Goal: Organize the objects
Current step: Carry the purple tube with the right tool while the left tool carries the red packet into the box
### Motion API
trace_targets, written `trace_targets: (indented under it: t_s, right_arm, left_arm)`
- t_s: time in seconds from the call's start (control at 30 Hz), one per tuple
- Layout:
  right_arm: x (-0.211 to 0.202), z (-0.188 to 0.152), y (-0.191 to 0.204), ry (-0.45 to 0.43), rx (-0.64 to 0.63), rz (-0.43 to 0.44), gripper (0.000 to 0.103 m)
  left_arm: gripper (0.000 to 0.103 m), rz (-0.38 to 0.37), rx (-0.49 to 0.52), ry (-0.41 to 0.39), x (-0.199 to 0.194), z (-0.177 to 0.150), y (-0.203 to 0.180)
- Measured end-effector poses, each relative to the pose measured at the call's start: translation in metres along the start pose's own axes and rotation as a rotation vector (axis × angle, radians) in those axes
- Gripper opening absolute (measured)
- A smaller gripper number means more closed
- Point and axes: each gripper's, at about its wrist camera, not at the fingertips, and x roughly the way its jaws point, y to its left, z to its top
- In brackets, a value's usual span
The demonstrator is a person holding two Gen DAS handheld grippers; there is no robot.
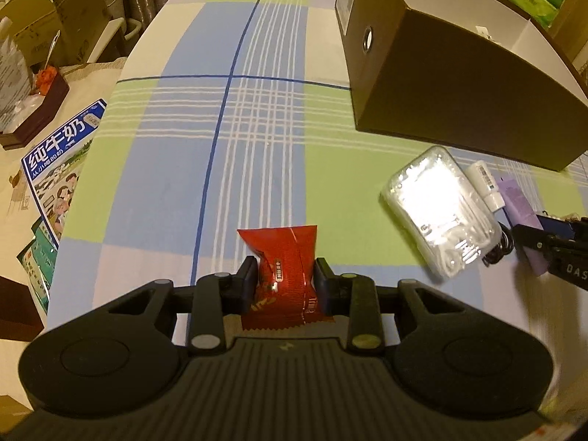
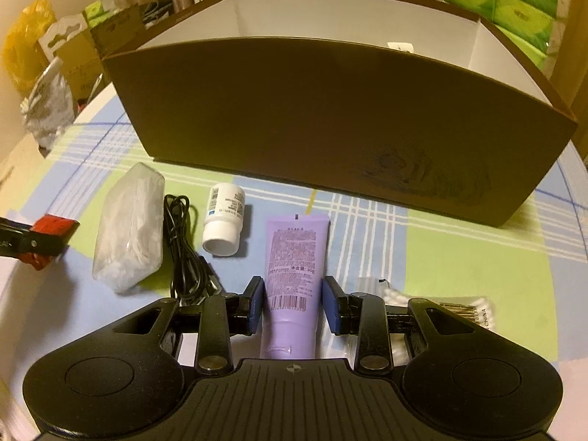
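We grip a red packet (image 1: 283, 268) and straddle a purple tube (image 2: 294, 275) before the brown box (image 2: 330, 117).
Left jaws pinch the packet; right jaws flank the tube, barely apart. Bottle (image 2: 223, 218), cable (image 2: 183, 242), swabs (image 2: 128, 228) remain near the counter's (image 1: 220, 128) edge, unpacked.

Red snack packet (image 1: 284, 275): crinkled foil, clamped between the left claw (image 1: 284, 281) pads, top edge projecting ahead. Lilac tube (image 2: 292, 283): flat on the cloth, cap nearest, lying between the right claw (image 2: 293, 303) fingers. Brown open box (image 2: 330, 128): white interior, standing beyond the tube. White bottle (image 2: 224, 220), black cable (image 2: 187, 253) and clear swab case (image 2: 128, 228): left of that claw
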Motion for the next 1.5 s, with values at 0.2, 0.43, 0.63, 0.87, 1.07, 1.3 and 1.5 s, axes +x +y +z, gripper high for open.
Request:
trace_targets:
  t_s: [0.2,0.43,0.63,0.87,1.07,1.3,1.5]
  right_arm:
    - [0.000,-0.004,0.006,-0.014,-0.045,-0.024,0.031]
    - [-0.004,-0.008,0.007,-0.007,-0.051,-0.014,0.031]
    - [-0.009,-0.013,0.006,0.008,-0.035,0.005,0.031]
    - [-0.018,-0.016,-0.005,0.032,0.064,0.068,0.030]
    - [-0.043,-0.015,-0.012,-0.015,0.120,0.122,0.030]
    - [-0.077,-0.005,-0.021,-0.084,0.171,0.163,0.030]
    - [-0.099,0.012,-0.034,-0.146,0.199,0.179,0.030]
  left_arm:
    - [0.028,0.003,0.009,-0.004,-0.003,-0.009,-0.006]
    - [0.028,-0.007,0.010,-0.005,-0.008,-0.018,-0.011]
    - [0.027,-0.012,0.013,-0.005,-0.011,-0.024,-0.014]
    - [0.027,-0.022,0.011,-0.020,-0.018,-0.028,-0.015]
    - [0.027,-0.039,0.024,-0.050,-0.033,-0.026,-0.019]
    - [0.027,-0.094,0.065,-0.125,-0.061,-0.013,-0.036]
    - [0.027,-0.147,0.102,-0.203,-0.083,0.010,-0.054]
